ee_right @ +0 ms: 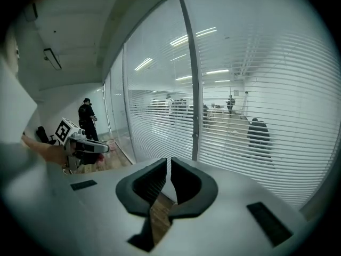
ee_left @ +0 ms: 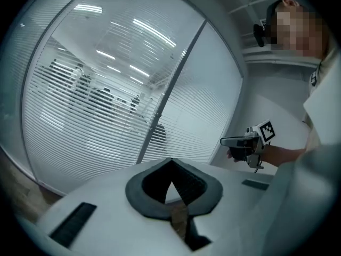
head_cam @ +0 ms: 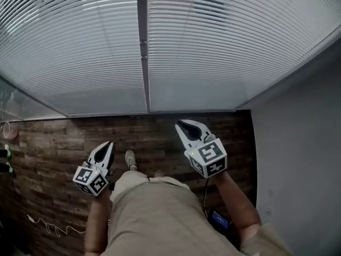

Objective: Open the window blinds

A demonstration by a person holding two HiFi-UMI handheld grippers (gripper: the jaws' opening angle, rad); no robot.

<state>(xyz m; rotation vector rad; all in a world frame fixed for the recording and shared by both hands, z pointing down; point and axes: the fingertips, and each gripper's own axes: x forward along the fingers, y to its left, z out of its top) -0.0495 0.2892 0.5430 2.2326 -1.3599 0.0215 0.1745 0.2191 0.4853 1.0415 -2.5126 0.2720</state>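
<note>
Stands before a window, with one gripper in each hand. Holds the left gripper [head_cam: 109, 144] low over the floor [head_cam: 53, 143], nose toward the glass. Keeps its jaws closed tip to tip in the left gripper view, with nothing between them. Holds the right gripper [head_cam: 184, 124] a little higher and further forward, also toward the glass. Leaves only a thin slit between its jaws in the right gripper view, so practically together, and empty too.

Finds the blinds [head_cam: 213, 47] ahead of both grippers and above them, well apart from the tips. Hanging down over both panes, slats with gaps, so that a lit room shows through. Touched by neither gripper.

Ahead, between the two grippers, a dark post [head_cam: 144, 52] that parts the panes. To the right of the right gripper, a grey wall [head_cam: 298, 159]. Behind and to the left of the left gripper, a thin white cable [head_cam: 48, 227] on the floor. Beyond the blinds, ahead and to the right of the right gripper, a dark person [ee_right: 259, 135].
</note>
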